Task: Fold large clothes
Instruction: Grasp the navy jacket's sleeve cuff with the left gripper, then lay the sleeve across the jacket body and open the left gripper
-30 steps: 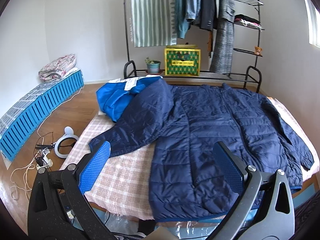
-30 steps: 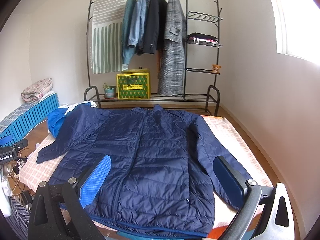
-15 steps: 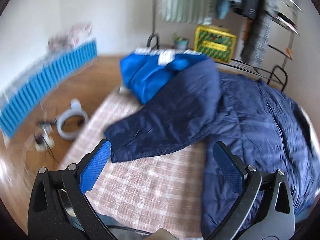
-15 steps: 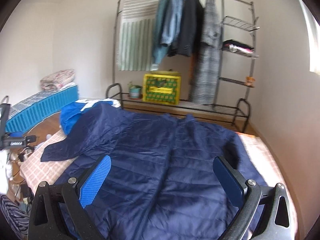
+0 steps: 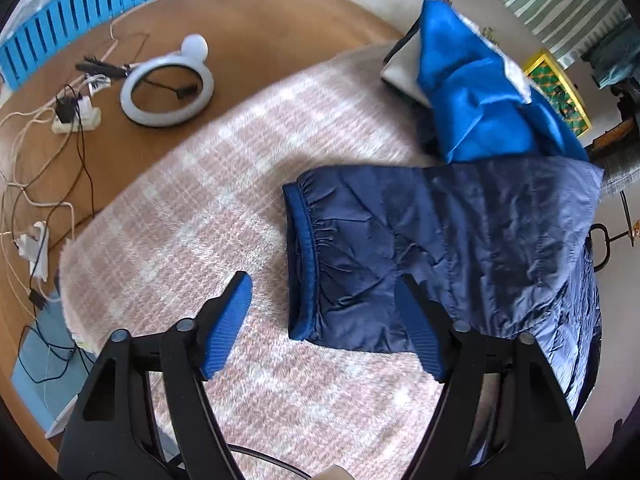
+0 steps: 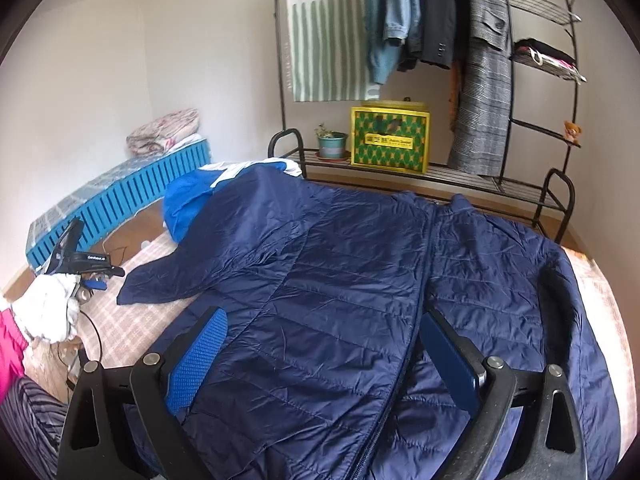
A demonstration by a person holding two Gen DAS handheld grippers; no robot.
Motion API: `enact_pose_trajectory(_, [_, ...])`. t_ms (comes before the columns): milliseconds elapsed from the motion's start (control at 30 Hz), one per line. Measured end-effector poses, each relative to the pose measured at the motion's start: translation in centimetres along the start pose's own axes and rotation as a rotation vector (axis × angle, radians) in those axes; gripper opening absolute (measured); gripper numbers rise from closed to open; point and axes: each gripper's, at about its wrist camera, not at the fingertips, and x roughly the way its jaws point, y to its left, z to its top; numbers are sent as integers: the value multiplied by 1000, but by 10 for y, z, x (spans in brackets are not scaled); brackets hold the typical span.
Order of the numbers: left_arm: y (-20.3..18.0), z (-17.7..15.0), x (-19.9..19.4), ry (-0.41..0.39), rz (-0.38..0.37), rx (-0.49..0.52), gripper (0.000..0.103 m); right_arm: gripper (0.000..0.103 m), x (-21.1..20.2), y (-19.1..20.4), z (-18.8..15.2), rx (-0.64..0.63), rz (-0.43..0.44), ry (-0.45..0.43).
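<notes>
Navy puffer jacket [image 6: 340,280] spread flat, right gripper [image 6: 320,356] fingers apart above it

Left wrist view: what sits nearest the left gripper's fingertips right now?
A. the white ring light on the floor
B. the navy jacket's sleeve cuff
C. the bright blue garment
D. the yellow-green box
B. The sleeve cuff of the navy jacket lies on the checked blanket just ahead of the left gripper, whose jaws are closing with nothing pressed between them yet.
</notes>
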Motion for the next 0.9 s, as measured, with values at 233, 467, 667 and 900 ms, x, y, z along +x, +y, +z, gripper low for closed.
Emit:
enact_pose_trajectory(233, [-2, 2, 34, 87, -31, -32, 59, 98, 11, 5, -1, -27, -5, 30])
enact_pose_trajectory(467, [-19, 8, 39, 68, -32, 17, 10, 98, 7, -11, 0, 13, -25, 31])
enact_pose_trajectory(667, [-59, 3, -12, -69, -75, 101, 6, 98, 6, -22, 1, 39, -38, 42])
enact_pose_trajectory(900, [-171, -38, -89, -206, -227, 388, 6, 86, 18, -31, 9, 39, -41, 80])
